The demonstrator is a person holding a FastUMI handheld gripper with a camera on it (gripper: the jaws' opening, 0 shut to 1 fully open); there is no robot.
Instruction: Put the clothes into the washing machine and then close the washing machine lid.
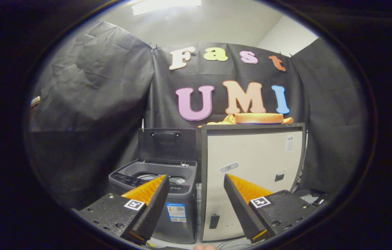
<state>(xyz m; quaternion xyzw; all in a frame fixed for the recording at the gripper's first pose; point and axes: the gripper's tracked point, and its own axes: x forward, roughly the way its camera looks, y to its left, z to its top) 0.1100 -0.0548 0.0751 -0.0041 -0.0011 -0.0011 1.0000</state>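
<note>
A small grey top-loading washing machine (pixel 163 187) stands on the floor beyond my left finger. Its lid (pixel 167 144) is raised upright and the drum opening shows behind the fingertip. Orange clothes (pixel 251 119) lie folded on top of a tall beige cabinet (pixel 251 173) just right of the machine, well beyond and above my fingers. My gripper (pixel 196 182) is open, with a wide gap and nothing between its orange-faced fingers (pixel 147 191). It hangs well short of both the machine and the cabinet.
Black cloth walls close the booth on the left, back and right. Cables and small dark items (pixel 315 198) lie on the floor at the cabinet's right. A narrow gap separates the machine from the cabinet.
</note>
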